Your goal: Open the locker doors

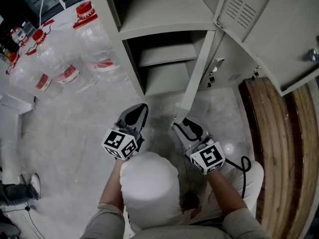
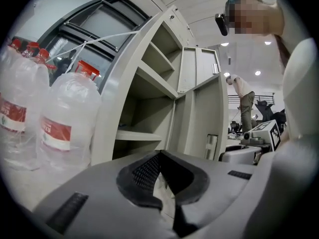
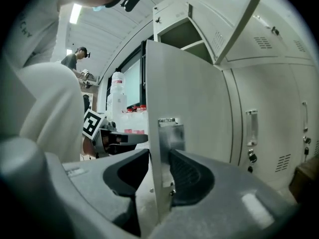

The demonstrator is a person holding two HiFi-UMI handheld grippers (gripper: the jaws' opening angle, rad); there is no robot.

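Pulling the lower door [image 1: 198, 73] farther right seems next: the right gripper [image 3: 160, 158] clamps its near edge, while the left gripper [image 2: 160, 169] hovers closed and empty.

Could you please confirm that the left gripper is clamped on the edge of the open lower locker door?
Not quite: it is the right gripper, not the left, that is clamped on the edge of the open lower locker door, as the right gripper view shows. The left gripper holds nothing.
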